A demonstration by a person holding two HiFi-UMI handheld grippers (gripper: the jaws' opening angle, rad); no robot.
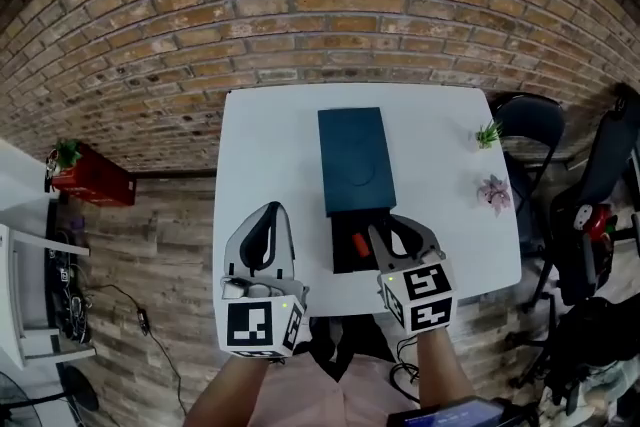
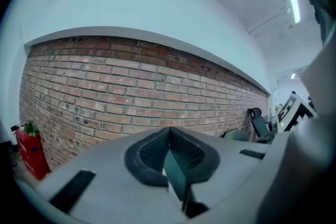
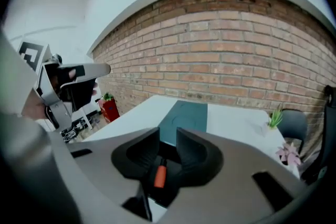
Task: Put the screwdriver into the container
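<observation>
One screwdriver (image 1: 359, 243); one container (image 1: 355, 160); one table (image 1: 270, 145); two small plants (image 1: 487, 133) (image 1: 494, 193).

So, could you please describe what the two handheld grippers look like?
Both are alike: the left gripper and right gripper have smooth grey shells that taper to two jaws lined with black ribbed pads. Each carries a white cube printed with black square markers at its rear.

White table, teal box, brick behind

At frame centre the container (image 1: 352, 160) is dark teal on a white table (image 1: 262, 155). The screwdriver (image 1: 360, 244) handle is orange, its shaft possibly dark. The left gripper (image 1: 272, 208) and right gripper (image 1: 393, 227) are grey with black-and-white checked cubes. Above them is a red-brown brick wall (image 1: 300, 5).
</observation>
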